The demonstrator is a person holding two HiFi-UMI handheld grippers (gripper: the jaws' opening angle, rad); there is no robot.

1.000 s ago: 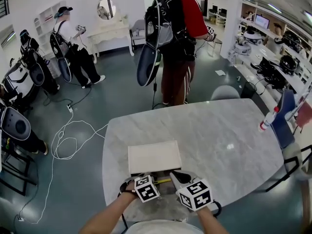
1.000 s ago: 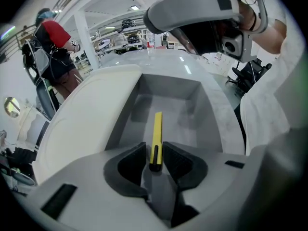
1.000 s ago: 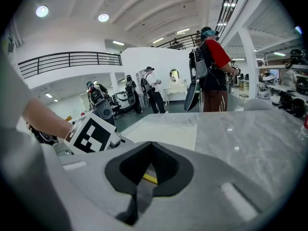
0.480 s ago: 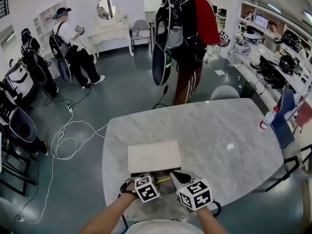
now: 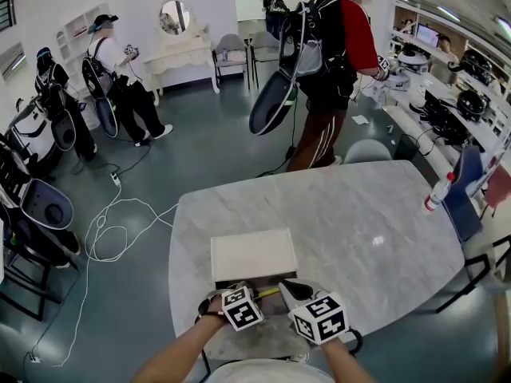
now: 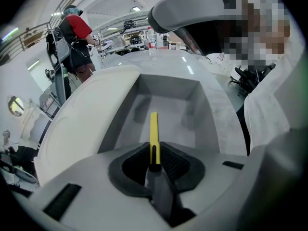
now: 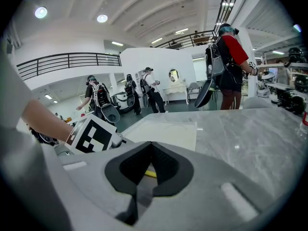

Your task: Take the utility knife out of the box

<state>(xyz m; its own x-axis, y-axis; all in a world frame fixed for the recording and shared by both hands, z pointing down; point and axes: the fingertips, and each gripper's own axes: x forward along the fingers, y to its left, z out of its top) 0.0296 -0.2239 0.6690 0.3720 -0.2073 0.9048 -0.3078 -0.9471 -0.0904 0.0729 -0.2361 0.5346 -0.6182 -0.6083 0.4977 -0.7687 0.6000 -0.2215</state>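
We had the left gripper (image 6: 154,161) pinching the yellow utility knife (image 6: 153,129), far end over the open box (image 6: 91,109); right gripper (image 7: 150,170) pressed together, seemingly empty; we judged it best to lift level, clear of the walls, grip firm.

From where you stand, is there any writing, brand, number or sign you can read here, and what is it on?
No readable text in any view.
Marker cubes: black-and-white square patterns only, no letters or digits.
Bottle: any label is too small to read.
White box and yellow utility knife: no print visible.
Background monitor: too small to read.
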